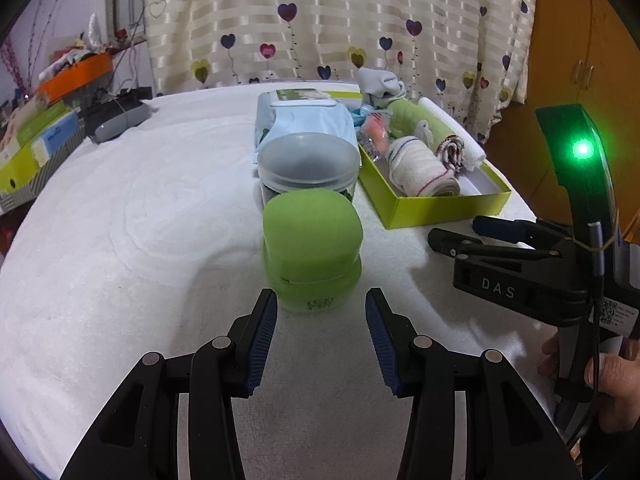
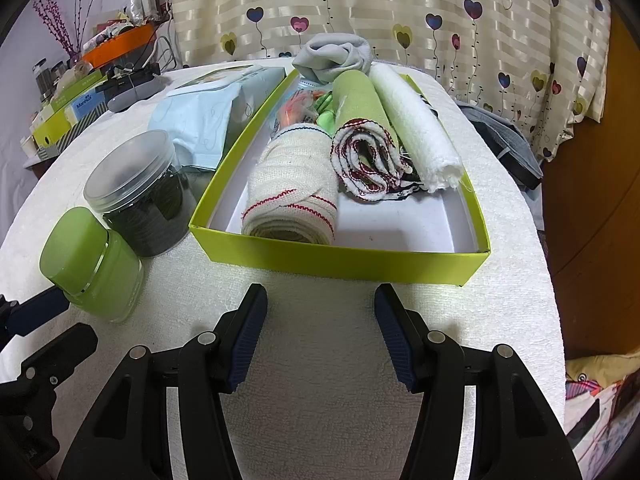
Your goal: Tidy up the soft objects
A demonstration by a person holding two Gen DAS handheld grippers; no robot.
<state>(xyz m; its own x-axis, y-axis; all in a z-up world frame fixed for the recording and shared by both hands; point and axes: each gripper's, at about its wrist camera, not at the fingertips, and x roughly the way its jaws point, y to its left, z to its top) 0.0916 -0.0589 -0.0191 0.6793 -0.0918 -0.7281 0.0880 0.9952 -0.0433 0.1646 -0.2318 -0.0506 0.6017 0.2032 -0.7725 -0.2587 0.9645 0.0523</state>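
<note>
A lime-green box (image 2: pixel 352 258) holds rolled cloths: a cream roll with red stripes (image 2: pixel 292 192), a green roll with red-edged end (image 2: pixel 362 120), a white roll (image 2: pixel 416 120), and a grey sock (image 2: pixel 336 56) at the back. The box also shows in the left wrist view (image 1: pixel 440 208). My right gripper (image 2: pixel 320 320) is open and empty, just in front of the box's near wall. My left gripper (image 1: pixel 322 320) is open and empty, just short of a green lidded jar (image 1: pixel 312 240). The right gripper (image 1: pixel 456 234) shows at the right of the left wrist view.
A clear jar with dark contents (image 2: pixel 140 188) stands behind the green jar (image 2: pixel 92 264). A pale blue wipes pack (image 2: pixel 208 108) lies left of the box. Clutter and an orange tray (image 2: pixel 120 46) sit at far left. White towel covers the table (image 1: pixel 140 220).
</note>
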